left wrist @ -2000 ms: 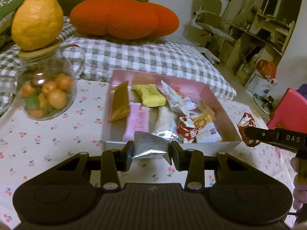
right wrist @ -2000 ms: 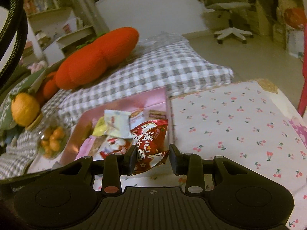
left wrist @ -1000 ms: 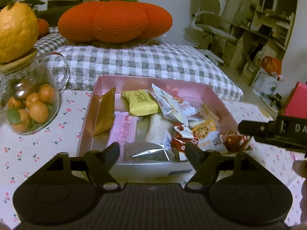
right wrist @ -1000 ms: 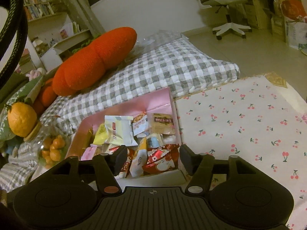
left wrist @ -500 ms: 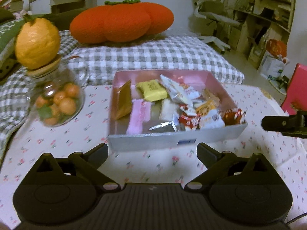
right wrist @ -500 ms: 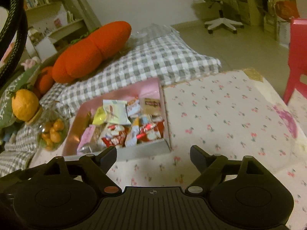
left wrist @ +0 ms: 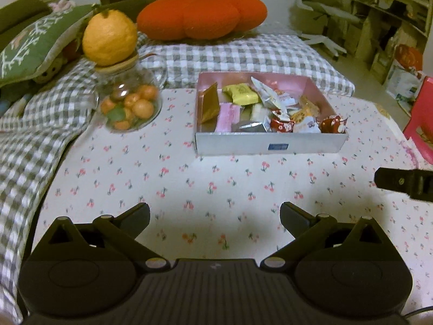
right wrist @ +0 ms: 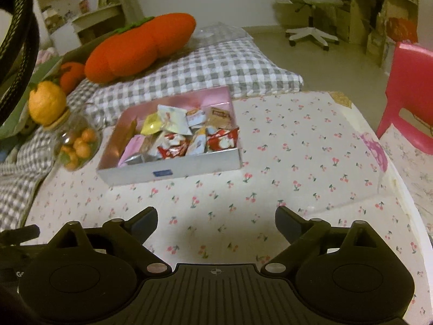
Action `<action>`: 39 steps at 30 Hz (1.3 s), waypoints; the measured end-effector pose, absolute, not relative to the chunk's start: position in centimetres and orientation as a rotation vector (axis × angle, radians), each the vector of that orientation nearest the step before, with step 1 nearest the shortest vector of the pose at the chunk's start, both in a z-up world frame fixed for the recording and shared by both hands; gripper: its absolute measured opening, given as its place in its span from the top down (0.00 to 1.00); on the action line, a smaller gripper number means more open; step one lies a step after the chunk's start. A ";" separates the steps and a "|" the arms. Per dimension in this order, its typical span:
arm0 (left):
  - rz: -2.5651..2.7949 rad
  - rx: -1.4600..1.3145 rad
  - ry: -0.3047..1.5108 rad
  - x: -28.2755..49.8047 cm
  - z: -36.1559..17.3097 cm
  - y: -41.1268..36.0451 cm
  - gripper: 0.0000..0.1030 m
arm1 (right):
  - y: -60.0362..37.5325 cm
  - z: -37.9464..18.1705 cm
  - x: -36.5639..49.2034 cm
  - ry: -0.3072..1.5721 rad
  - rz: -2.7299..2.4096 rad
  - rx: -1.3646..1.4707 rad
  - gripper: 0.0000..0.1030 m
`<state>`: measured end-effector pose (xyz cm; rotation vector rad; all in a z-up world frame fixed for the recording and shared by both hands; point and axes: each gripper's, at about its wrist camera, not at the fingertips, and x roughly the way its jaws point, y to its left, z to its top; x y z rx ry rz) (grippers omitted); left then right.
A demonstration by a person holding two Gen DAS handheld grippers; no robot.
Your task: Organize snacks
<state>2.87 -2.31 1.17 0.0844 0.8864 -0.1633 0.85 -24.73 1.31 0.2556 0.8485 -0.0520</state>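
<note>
A pink-lined box (left wrist: pixel 270 144) (right wrist: pixel 173 172) stands on the cherry-print tablecloth and holds several wrapped snacks. Among them are a silver packet (left wrist: pixel 250 127), a red packet (left wrist: pixel 332 124) (right wrist: pixel 223 140), a yellow packet (left wrist: pixel 239 93) and a pink bar (left wrist: pixel 226 117). My left gripper (left wrist: pixel 215 216) is open and empty, low over the cloth, well in front of the box. My right gripper (right wrist: pixel 216 220) is open and empty, also back from the box. One of its fingers (left wrist: pixel 403 181) shows at the right edge of the left wrist view.
A glass jar (left wrist: pixel 128 103) (right wrist: pixel 75 146) of small oranges with a large citrus fruit (left wrist: pixel 109 40) on its lid stands left of the box. A checked cushion (left wrist: pixel 243 54) and an orange pumpkin pillow (left wrist: pixel 201 13) lie behind. A pink chair (right wrist: pixel 411 92) stands at the right.
Both grippers let go of their packets, the silver and the red one, into the box. They opened wide and drew back and up from the box.
</note>
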 end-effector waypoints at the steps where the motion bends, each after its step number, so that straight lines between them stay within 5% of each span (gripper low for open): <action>1: -0.167 0.081 0.888 2.6 1.2 -2.2 0.01 | -24.5 1.3 0.6 0.841 -0.046 0.244 0.07; 39: -0.105 0.060 0.901 1.5 0.8 -1.1 0.00 | -20.6 0.2 1.2 0.854 0.002 0.095 0.07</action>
